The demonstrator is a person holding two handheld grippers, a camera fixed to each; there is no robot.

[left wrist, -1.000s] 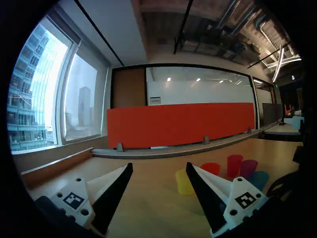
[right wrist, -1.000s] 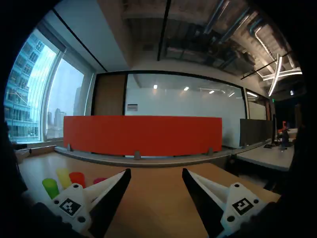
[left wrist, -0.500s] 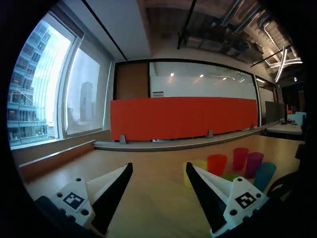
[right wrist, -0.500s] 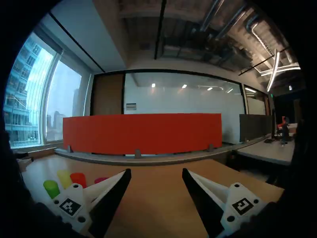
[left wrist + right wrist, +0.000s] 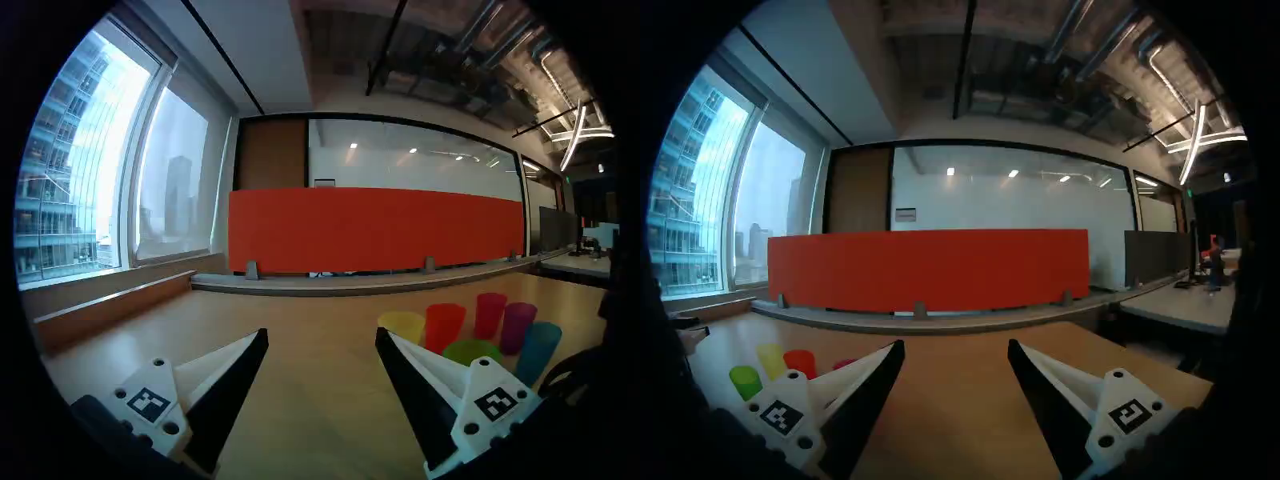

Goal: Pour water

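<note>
Several coloured plastic cups stand grouped on the wooden table (image 5: 312, 360): a yellow cup (image 5: 400, 326), an orange-red cup (image 5: 444, 324), a green cup (image 5: 470, 351), a pink cup (image 5: 490, 314), a purple cup (image 5: 518, 324) and a teal cup (image 5: 538, 350). My left gripper (image 5: 320, 352) is open above the table, and the cups lie just right of its right finger, which hides part of the yellow and green ones. In the right gripper view the green cup (image 5: 745, 381), yellow cup (image 5: 770, 360) and red cup (image 5: 801, 362) sit far left, beside my open right gripper (image 5: 954, 360).
A long orange divider panel (image 5: 376, 228) runs across the back of the table. Tall windows (image 5: 80, 176) line the left wall above a wooden ledge (image 5: 104, 308). Another desk (image 5: 1184, 308) stands to the right.
The left gripper's view has tipped downward and drawn a little closer, so the cups show more fully, with the green one now open to view. The right gripper has barely moved.
</note>
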